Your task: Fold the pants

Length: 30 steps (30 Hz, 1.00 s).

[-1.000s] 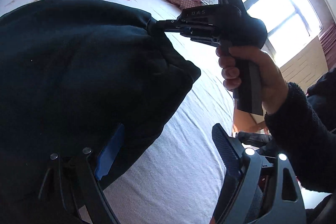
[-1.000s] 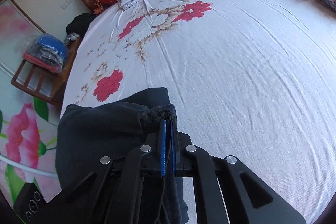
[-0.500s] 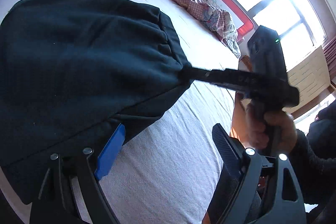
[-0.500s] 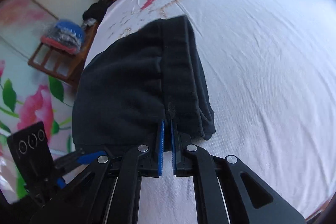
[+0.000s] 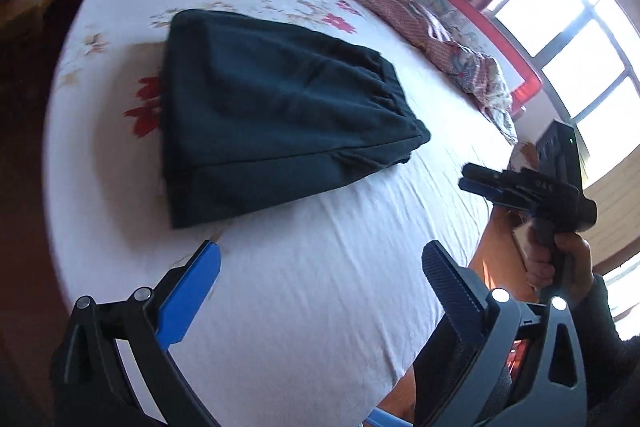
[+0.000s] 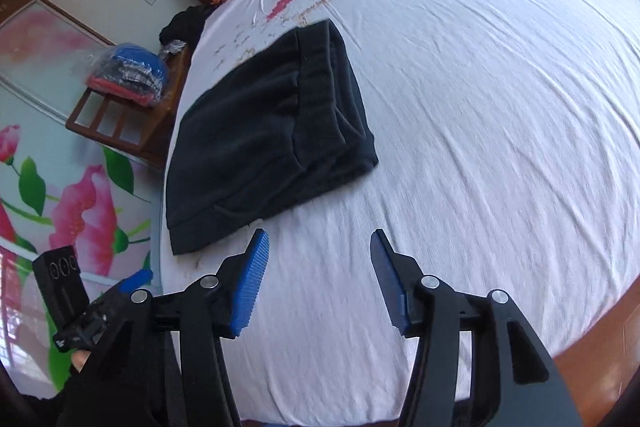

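Note:
The dark pants (image 5: 272,115) lie folded in a flat bundle on the white flowered bed sheet (image 5: 304,287); they also show in the right wrist view (image 6: 268,135). My left gripper (image 5: 320,263) is open and empty, pulled back from the bundle's near edge. My right gripper (image 6: 318,251) is open and empty, just short of the bundle's near corner. The right gripper also shows in the left wrist view (image 5: 476,179), off the bundle's right side. The left gripper shows at the lower left of the right wrist view (image 6: 136,279).
A pink checked blanket (image 5: 400,3) lies along the far side of the bed. A wooden bedside stand (image 6: 120,107) with a bagged blue bundle (image 6: 128,67) is at the bed's left. A bright window (image 5: 580,39) is to the right. The bed's edge (image 6: 580,339) is close.
Both grippers let go of the pants and opened. The bundle now lies flat on the bed, and both grippers have drawn back from it.

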Each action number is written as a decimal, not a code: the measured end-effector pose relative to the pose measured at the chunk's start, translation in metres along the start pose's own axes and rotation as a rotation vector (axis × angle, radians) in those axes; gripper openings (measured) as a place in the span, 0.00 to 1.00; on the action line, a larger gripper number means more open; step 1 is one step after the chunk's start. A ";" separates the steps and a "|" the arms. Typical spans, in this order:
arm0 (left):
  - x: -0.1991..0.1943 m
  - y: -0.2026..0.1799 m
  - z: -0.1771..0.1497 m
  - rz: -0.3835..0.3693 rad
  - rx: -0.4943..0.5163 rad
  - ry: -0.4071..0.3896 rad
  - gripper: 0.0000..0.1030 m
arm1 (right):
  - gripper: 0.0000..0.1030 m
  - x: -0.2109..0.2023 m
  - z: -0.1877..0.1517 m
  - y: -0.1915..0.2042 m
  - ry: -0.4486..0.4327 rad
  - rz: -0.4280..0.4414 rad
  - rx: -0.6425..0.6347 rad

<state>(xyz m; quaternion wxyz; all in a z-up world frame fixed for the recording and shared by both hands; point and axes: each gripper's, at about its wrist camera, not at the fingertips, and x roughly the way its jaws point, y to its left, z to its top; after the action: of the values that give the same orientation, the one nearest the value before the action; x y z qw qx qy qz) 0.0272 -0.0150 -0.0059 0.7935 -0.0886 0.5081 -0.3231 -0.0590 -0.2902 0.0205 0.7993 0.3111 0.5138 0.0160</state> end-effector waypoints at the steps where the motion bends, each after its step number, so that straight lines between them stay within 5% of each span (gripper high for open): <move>1: -0.006 0.011 -0.004 0.038 -0.032 -0.003 0.98 | 0.51 -0.001 -0.007 -0.004 0.014 -0.016 0.014; 6: -0.036 0.046 -0.021 0.303 -0.164 -0.047 0.98 | 0.51 -0.012 -0.037 -0.008 0.003 -0.072 0.069; 8: -0.049 0.049 -0.026 0.327 -0.171 -0.106 0.98 | 0.58 -0.020 -0.040 -0.001 -0.053 -0.092 0.090; 9: -0.053 0.044 -0.027 0.348 -0.169 -0.153 0.98 | 0.77 -0.026 -0.043 0.005 -0.095 -0.113 0.081; 14: -0.072 0.001 -0.027 0.370 -0.039 -0.336 0.98 | 0.79 -0.046 -0.050 0.045 -0.283 -0.107 -0.061; 21: -0.068 -0.034 -0.019 0.455 0.043 -0.293 0.98 | 0.80 -0.049 -0.053 0.083 -0.322 -0.161 -0.210; 25: -0.074 -0.043 -0.021 0.674 0.093 -0.304 0.98 | 0.83 -0.048 -0.053 0.101 -0.346 -0.229 -0.309; 30: -0.095 -0.058 -0.003 0.968 0.149 -0.530 0.98 | 0.83 -0.039 -0.040 0.131 -0.397 -0.353 -0.430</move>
<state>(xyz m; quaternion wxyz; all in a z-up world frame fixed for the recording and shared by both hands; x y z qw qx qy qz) -0.0256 -0.0022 0.0910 0.9561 0.1331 0.2496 0.0764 -0.0722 -0.1790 0.1087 0.9215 0.0387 0.3790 -0.0752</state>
